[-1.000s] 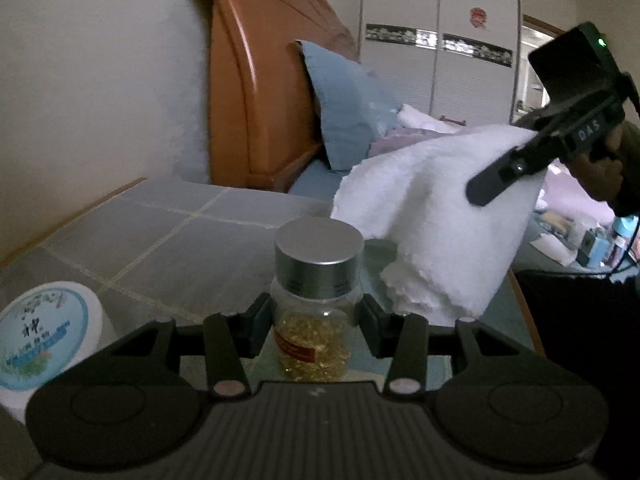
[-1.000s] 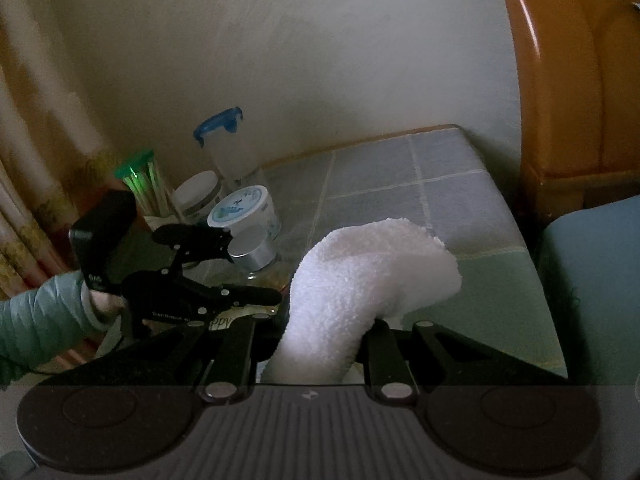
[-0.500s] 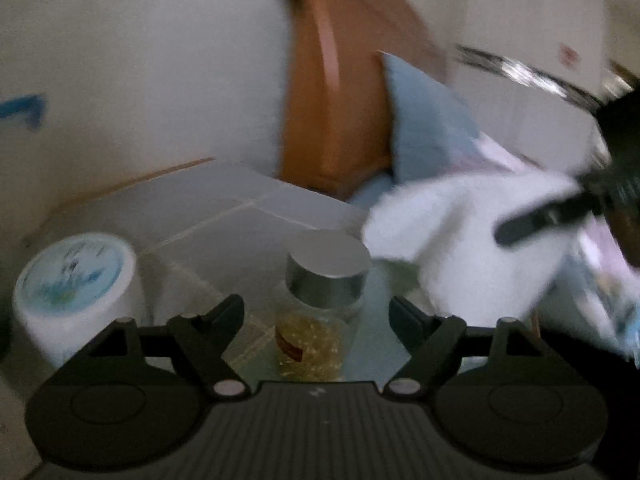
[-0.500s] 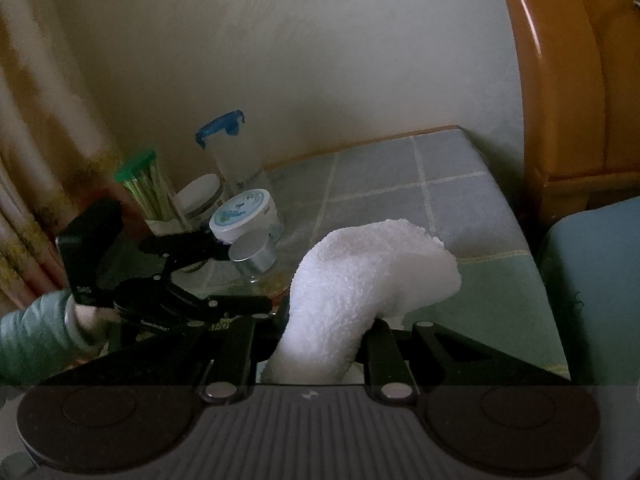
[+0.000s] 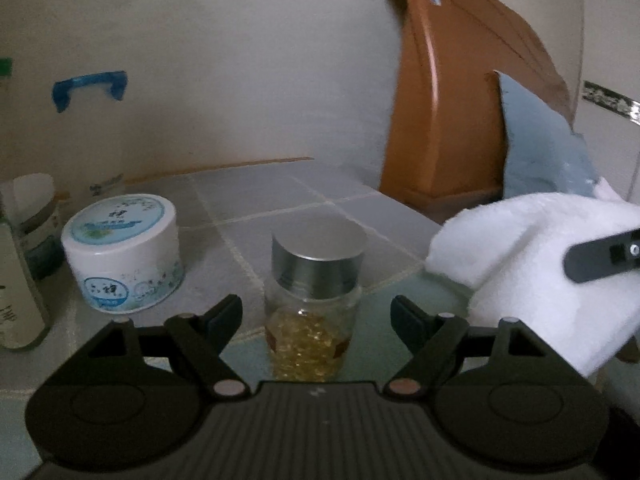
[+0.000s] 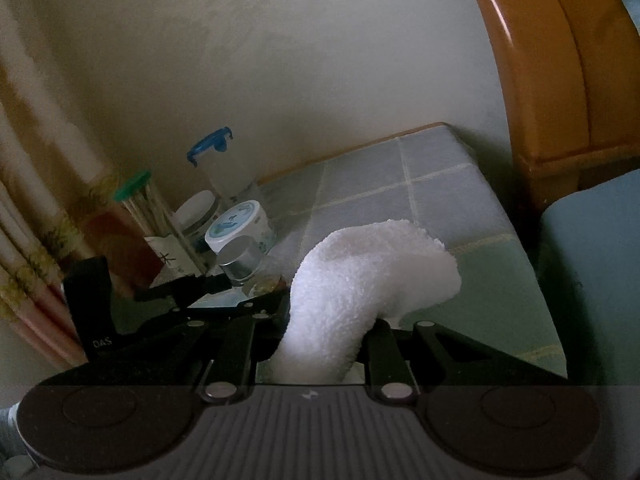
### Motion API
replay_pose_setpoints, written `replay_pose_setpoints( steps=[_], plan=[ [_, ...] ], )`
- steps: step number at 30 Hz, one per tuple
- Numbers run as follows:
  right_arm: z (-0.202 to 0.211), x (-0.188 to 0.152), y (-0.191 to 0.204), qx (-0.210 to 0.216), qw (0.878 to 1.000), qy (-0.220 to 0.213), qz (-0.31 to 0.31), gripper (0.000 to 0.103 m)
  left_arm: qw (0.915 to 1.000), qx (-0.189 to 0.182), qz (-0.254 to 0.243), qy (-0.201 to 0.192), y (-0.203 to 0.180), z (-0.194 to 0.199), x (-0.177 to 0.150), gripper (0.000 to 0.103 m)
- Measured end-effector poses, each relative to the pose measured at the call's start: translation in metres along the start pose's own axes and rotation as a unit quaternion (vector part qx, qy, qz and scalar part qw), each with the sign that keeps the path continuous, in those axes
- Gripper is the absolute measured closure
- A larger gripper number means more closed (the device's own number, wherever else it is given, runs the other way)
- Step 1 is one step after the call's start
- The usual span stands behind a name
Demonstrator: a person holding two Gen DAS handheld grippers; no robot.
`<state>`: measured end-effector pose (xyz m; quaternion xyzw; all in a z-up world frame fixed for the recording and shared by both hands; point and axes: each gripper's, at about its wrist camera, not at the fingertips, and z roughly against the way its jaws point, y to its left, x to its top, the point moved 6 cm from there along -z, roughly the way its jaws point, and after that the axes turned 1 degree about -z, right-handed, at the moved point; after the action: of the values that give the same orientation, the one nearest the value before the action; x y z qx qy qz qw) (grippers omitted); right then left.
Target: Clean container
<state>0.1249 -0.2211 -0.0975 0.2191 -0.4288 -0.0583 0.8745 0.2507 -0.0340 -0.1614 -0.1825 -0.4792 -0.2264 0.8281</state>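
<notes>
Clear glass bottle (image 5: 312, 312) stands upright, round metal cap up, between wide left tongs (image 5: 316, 316), apparently untouched; right tongs (image 6: 324, 328) pinch fluffy white towel (image 6: 360, 276).

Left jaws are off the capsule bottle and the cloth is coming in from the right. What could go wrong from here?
1. The capsule bottle stands free between the left gripper's open fingers; a sideways wipe with the white cloth may topple it.
2. The white tub and the other containers stand close on its far side, so a pushed bottle could knock into them.
3. The right gripper pinches only the cloth's end; the loose fold may drag.
</notes>
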Motion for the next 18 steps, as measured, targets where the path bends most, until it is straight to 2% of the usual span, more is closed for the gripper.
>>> replay_pose_setpoints(
  steps=[2, 3, 4, 7, 10, 18],
  plan=[
    [-0.0002, -0.0012, -0.0009, 0.0, 1.0, -0.001, -0.002, 0.083, 1.0, 0.006, 0.0, -0.004, -0.0052, -0.0046, 0.0026, 0.024],
    [-0.0001, -0.0016, -0.0014, 0.001, 1.0, 0.0, -0.003, 0.083, 1.0, 0.007, 0.001, -0.006, -0.0058, -0.0044, 0.003, 0.028],
    [-0.0004, -0.0018, -0.0017, 0.001, 1.0, 0.0, -0.003, 0.083, 0.9999, 0.008, 0.001, -0.011, -0.0059, -0.0037, 0.0032, 0.038],
    [-0.0017, -0.0023, -0.0017, 0.002, 1.0, 0.002, -0.003, 0.083, 1.0, 0.002, 0.002, -0.008, -0.0074, -0.0066, 0.0034, 0.051],
    [-0.0012, -0.0034, -0.0018, 0.0, 1.0, 0.004, -0.002, 0.083, 0.9999, 0.0, 0.002, -0.011, -0.0061, -0.008, 0.0051, 0.056],
    [-0.0036, -0.0047, 0.0, -0.007, 1.0, 0.01, 0.004, 0.083, 0.999, -0.038, -0.022, -0.004, 0.0024, -0.005, 0.0055, 0.056]
  ],
)
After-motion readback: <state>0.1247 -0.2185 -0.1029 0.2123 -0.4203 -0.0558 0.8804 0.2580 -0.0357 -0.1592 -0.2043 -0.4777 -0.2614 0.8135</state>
